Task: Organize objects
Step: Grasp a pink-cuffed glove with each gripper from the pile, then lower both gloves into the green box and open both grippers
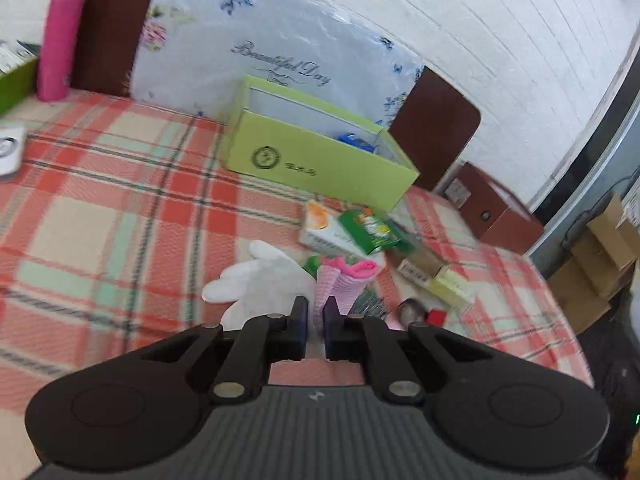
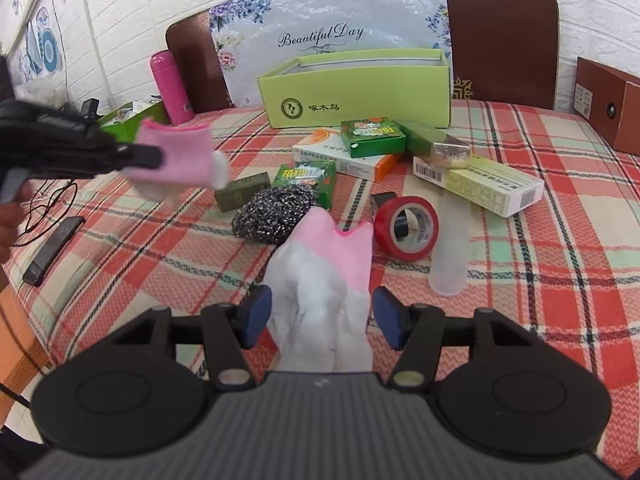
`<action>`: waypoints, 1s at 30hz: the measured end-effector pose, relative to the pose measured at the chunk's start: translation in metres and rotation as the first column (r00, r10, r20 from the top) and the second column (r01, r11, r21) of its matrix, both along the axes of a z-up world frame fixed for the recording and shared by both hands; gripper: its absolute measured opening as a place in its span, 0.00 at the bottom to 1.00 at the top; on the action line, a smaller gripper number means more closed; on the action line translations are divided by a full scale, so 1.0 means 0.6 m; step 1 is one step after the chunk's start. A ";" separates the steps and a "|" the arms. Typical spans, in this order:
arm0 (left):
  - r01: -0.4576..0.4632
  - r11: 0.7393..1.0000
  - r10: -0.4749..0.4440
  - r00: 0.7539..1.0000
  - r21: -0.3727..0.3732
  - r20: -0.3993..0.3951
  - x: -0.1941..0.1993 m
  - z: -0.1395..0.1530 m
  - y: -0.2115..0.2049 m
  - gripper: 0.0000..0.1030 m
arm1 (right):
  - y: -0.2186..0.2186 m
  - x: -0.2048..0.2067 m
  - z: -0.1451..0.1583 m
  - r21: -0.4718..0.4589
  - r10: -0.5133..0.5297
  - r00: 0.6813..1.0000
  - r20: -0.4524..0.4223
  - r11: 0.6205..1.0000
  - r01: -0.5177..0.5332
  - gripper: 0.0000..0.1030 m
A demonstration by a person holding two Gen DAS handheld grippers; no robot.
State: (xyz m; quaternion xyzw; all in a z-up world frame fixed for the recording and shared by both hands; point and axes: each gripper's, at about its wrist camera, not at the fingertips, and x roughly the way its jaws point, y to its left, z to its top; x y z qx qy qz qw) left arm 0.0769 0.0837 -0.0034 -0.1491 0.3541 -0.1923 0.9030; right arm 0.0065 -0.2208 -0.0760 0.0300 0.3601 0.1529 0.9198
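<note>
- The green box (image 2: 356,88) stands on the plaid bed (image 2: 560,248), well beyond both claws.
- The left claw (image 1: 315,312) is clenched on one pink-cuffed glove (image 1: 340,284).
- The right claw (image 2: 322,312) gapes, released, around another glove (image 2: 324,280).

small boxes (image 2: 384,148), tape roll (image 2: 406,226) and scourer (image 2: 272,214) crowd the way to the green box (image 2: 356,92).
</note>
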 end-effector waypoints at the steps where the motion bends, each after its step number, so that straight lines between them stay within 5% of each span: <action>1: -0.028 0.999 0.028 1.000 0.040 -0.011 -0.009 -0.005 0.007 0.11 | 0.003 0.002 -0.002 0.002 0.005 1.000 -0.002 1.000 -0.005 0.54; 2: -0.040 0.996 0.042 0.999 0.080 -0.025 -0.014 -0.013 0.010 0.28 | 0.005 0.003 -0.004 0.002 0.008 1.000 -0.004 1.000 -0.008 0.54; 3: -0.046 0.991 0.051 0.998 0.122 -0.043 -0.015 -0.025 0.010 0.55 | 0.008 0.002 -0.005 0.003 0.011 1.000 -0.004 1.000 -0.011 0.54; 5: -0.078 0.982 0.091 0.993 0.173 -0.068 -0.016 -0.047 0.007 0.73 | 0.012 0.000 -0.007 0.000 0.020 1.000 -0.009 1.000 -0.020 0.54; 11: -0.031 0.976 0.062 0.989 0.215 -0.138 0.025 -0.098 -0.014 0.74 | 0.006 -0.009 -0.006 -0.029 0.007 1.000 -0.019 1.000 -0.008 0.54; 13: -0.033 0.972 0.059 0.992 0.234 -0.108 0.024 -0.102 -0.015 0.74 | 0.005 -0.012 -0.002 -0.039 0.002 1.000 -0.016 0.999 -0.002 0.54; 14: -0.024 0.975 0.046 0.995 0.223 -0.093 0.023 -0.102 -0.013 0.72 | 0.006 -0.012 0.000 -0.042 0.005 1.000 -0.012 0.999 -0.005 0.54; 17: 0.003 0.988 0.015 0.993 0.152 -0.114 0.021 -0.102 -0.004 0.39 | 0.017 -0.007 0.002 -0.066 0.020 1.000 -0.007 0.998 -0.020 0.54; 22: -0.028 0.992 0.043 0.992 0.126 -0.122 0.023 -0.104 -0.003 0.47 | 0.026 0.004 -0.016 -0.070 0.027 0.999 -0.039 0.997 -0.030 0.42; 23: -0.022 0.992 0.037 0.992 0.123 -0.122 0.027 -0.104 -0.004 0.42 | 0.025 0.006 -0.020 -0.067 0.024 0.999 -0.048 0.997 -0.027 0.35; 24: -0.013 0.993 0.027 0.992 0.117 -0.124 0.029 -0.104 -0.003 0.21 | 0.023 0.008 -0.026 -0.064 0.020 0.998 -0.059 0.998 -0.024 0.30; 25: -0.003 0.995 0.017 0.990 0.101 -0.137 0.032 -0.105 -0.003 0.10 | 0.022 0.010 -0.028 -0.058 0.013 0.998 -0.063 0.998 -0.017 0.23; 30: 0.037 0.998 -0.031 0.994 0.053 -0.101 0.026 -0.073 -0.009 0.08 | 0.012 0.013 0.010 0.040 0.041 0.999 -0.017 0.998 -0.040 0.12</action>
